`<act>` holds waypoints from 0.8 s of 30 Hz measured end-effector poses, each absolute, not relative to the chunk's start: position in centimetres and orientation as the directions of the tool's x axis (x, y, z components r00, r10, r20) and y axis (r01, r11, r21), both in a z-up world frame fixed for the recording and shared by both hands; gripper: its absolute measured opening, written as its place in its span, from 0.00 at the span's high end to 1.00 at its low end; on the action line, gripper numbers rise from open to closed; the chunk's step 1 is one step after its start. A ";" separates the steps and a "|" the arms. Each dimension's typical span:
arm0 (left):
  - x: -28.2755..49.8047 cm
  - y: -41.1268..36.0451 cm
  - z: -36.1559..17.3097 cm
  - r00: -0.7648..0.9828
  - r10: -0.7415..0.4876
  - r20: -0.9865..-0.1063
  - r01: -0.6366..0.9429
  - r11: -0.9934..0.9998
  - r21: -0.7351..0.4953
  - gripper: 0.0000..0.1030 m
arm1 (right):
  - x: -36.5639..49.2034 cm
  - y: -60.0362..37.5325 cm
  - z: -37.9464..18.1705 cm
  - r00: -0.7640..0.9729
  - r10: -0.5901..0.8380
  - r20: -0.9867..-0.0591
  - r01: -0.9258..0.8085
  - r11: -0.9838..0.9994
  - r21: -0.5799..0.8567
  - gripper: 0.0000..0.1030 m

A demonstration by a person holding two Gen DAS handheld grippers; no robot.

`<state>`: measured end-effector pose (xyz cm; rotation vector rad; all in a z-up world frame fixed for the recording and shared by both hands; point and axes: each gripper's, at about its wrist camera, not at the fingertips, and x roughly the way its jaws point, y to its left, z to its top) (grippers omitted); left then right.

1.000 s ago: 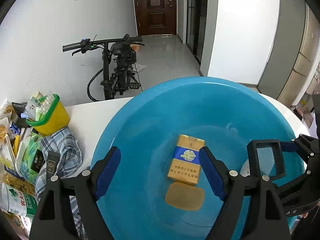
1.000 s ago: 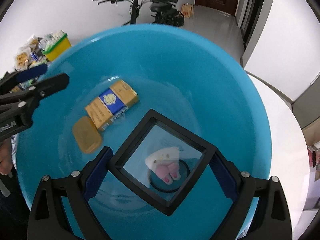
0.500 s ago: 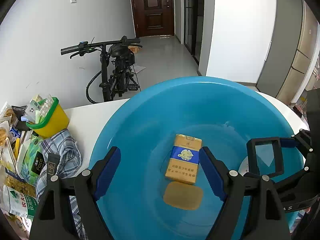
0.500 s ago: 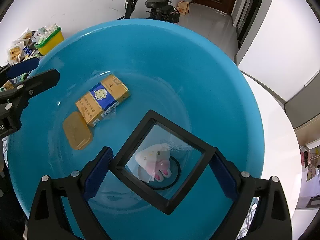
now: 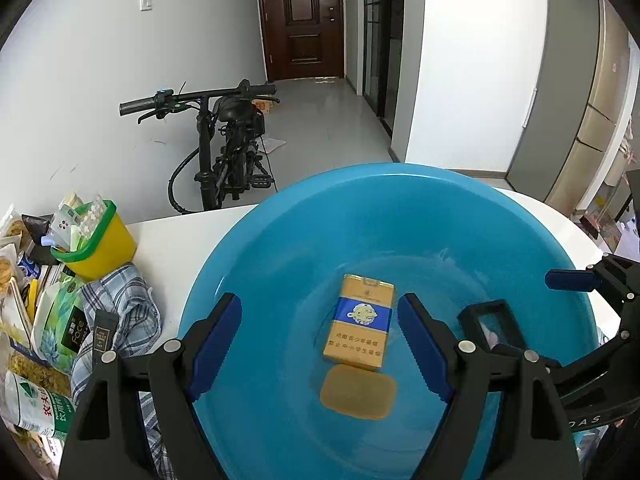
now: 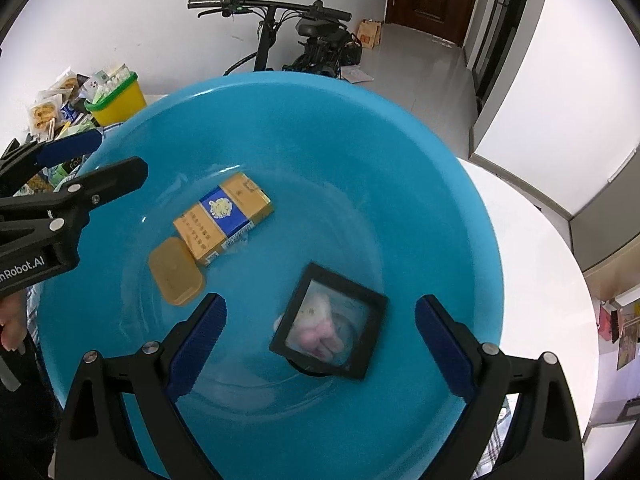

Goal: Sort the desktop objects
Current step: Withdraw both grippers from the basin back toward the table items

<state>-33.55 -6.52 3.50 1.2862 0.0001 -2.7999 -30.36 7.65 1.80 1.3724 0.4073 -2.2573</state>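
One blue basin (image 6: 400, 152) sits on the white worktop (image 6: 536, 248) and holds three things: one gold-and-blue cigarette pack (image 6: 224, 218), one tan rounded case (image 6: 176, 277) touching the pack's end, and one black square frame (image 6: 330, 326) with a pink-and-white toy behind its clear face, lying apart from the other two. Two grippers hover over the basin. The left gripper (image 5: 320, 346) has its jaws released, grasping nothing; the right gripper (image 6: 320, 342) likewise stands released above the frame. Beside the basin lie one yellow bin (image 5: 98, 242) and one checked cloth (image 5: 124, 308)
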 end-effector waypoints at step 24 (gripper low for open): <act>-27.5 -6.3 10.1 -0.911 -0.118 -0.395 0.123 -0.992 0.014 0.00 | -25.3 9.9 11.2 -0.843 -0.287 -0.456 0.368 -0.925 -0.098 0.28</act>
